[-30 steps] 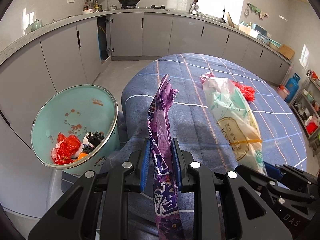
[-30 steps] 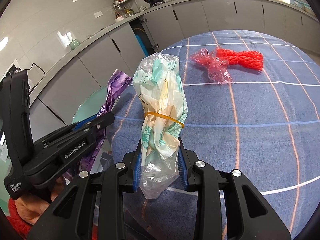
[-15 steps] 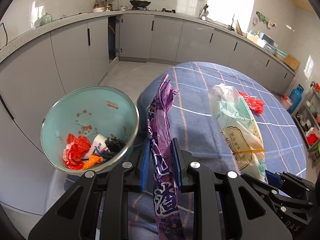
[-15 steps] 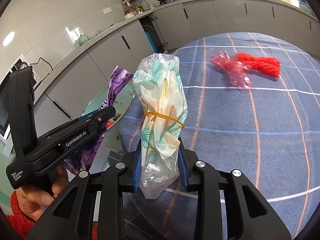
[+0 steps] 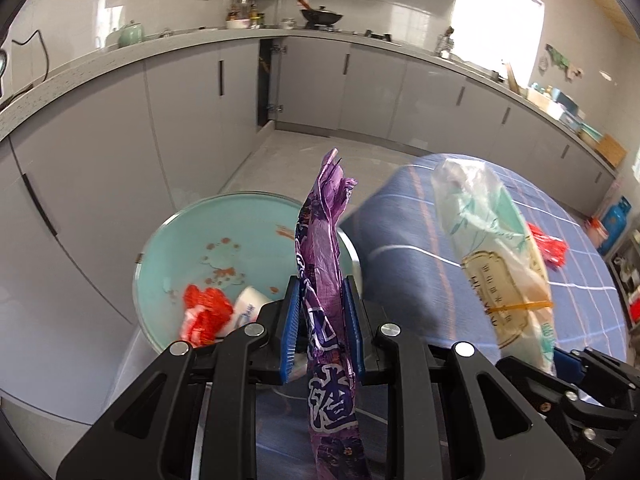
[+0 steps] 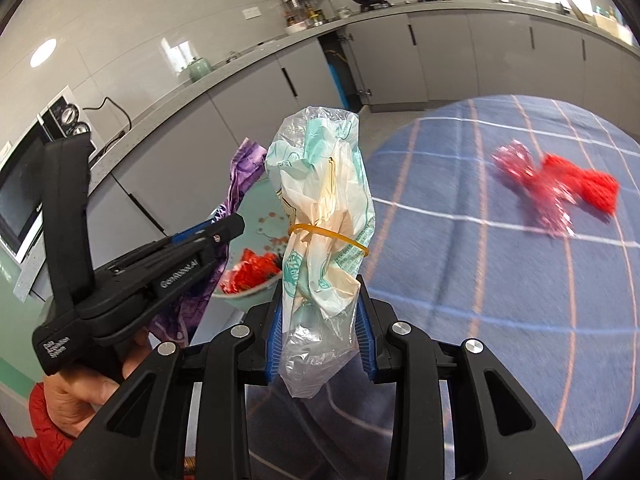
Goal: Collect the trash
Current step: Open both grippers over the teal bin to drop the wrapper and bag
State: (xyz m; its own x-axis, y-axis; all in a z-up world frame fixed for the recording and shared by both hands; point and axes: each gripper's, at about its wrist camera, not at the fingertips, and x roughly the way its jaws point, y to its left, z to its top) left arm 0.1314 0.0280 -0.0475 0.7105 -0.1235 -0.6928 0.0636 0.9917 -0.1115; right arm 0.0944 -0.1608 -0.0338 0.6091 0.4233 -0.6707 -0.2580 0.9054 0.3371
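My left gripper (image 5: 322, 322) is shut on a purple wrapper (image 5: 324, 248) that stands upright between its blue pads, over the near rim of a teal bin (image 5: 240, 216). The bin holds red plastic (image 5: 206, 312) and a white cup (image 5: 250, 308). My right gripper (image 6: 320, 328) is shut on a clear and green plastic bag (image 6: 324, 208) tied with a yellow rubber band; the bag also shows in the left wrist view (image 5: 492, 248). A red net and red wrapper (image 6: 560, 188) lie on the table.
The round table has a blue checked cloth (image 6: 480, 280), to the right of the bin. Grey kitchen cabinets (image 5: 200, 120) run along the back and left walls, with grey floor (image 5: 304, 152) between them and the table. The left gripper body (image 6: 132, 268) fills the right wrist view's left side.
Both grippers have swung left, away from the table middle. The bin has come from the lower left to right beneath the purple wrapper. Both grips are unchanged.
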